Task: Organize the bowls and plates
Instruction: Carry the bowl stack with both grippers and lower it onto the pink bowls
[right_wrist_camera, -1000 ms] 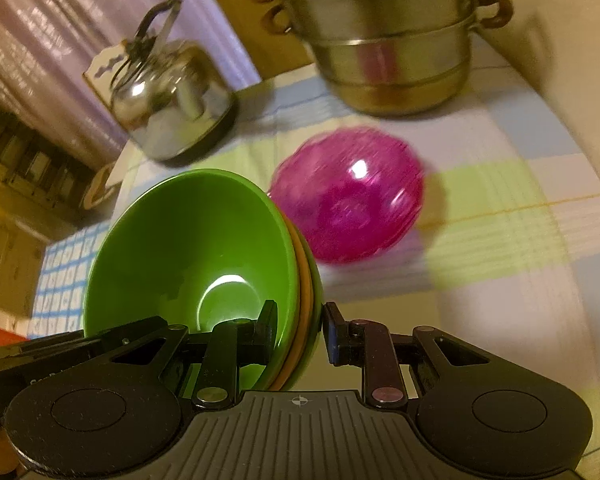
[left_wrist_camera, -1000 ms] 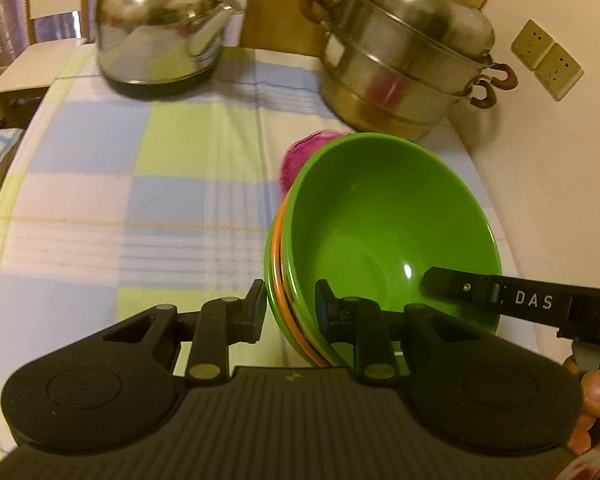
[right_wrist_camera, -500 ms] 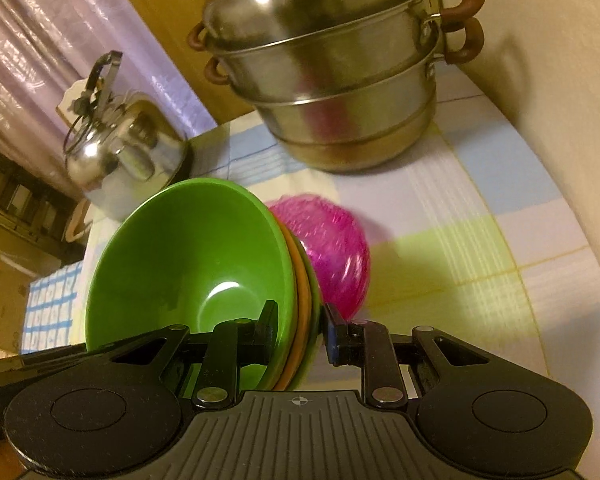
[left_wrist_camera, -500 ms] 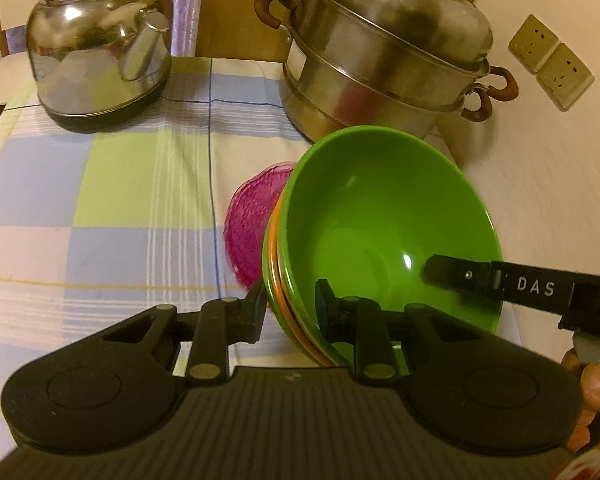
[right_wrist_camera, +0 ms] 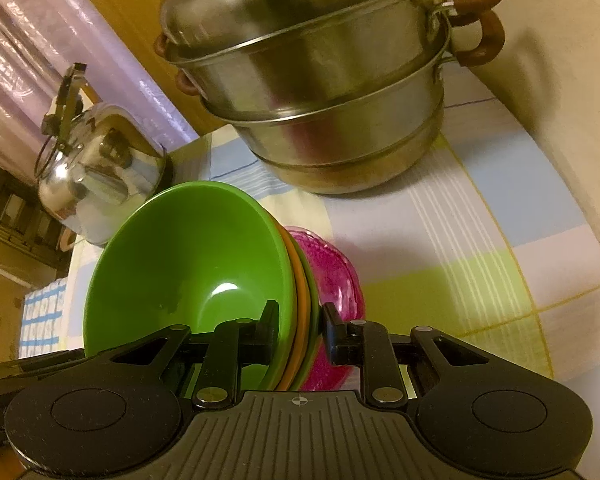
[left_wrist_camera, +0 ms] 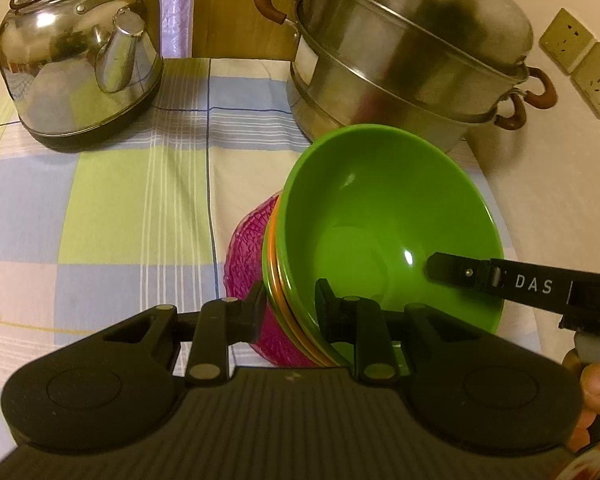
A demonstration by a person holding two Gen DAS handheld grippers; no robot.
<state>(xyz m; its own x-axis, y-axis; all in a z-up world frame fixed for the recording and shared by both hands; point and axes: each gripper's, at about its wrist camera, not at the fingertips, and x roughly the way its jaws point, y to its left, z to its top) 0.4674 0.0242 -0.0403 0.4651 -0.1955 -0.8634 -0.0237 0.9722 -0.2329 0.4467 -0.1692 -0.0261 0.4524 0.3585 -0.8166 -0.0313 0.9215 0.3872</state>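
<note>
two grippers hold one nested stack of bowls (left_wrist_camera: 384, 236) between them, tilted up on edge so the open mouth of the top green bowl (right_wrist_camera: 188, 268) faces sideways. under that green one an orange rim (left_wrist_camera: 275, 272) and another green rim show, so the stack has at least three bowls. the left gripper (left_wrist_camera: 290, 310) has its jaws clamped across the stacked rims, one finger inside the green bowl and the other on the outside. the right gripper (right_wrist_camera: 300, 330) pinches the opposite side of the same rims in the same way, one finger inside and one outside; its black arm marked "das" reaches across the bowl's mouth in the left wrist view, and part of a hand (left_wrist_camera: 596, 384) shows at that picture's right edge.

just behind the stack a pink textured bowl (right_wrist_camera: 332, 280) sits on the bench (left_wrist_camera: 120, 200), which is covered by a checked cloth in blue, green and white. the stack is right against or just above the pink bowl; i cannot tell whether they touch. further back on the bench stands a tall steel steamer pot (right_wrist_camera: 320, 92) with brown handles, close to the wall (left_wrist_camera: 572, 152) and its sockets (left_wrist_camera: 580, 60). a shiny steel kettle (left_wrist_camera: 80, 68) stands well apart from it at the far left corner of the bench.
</note>
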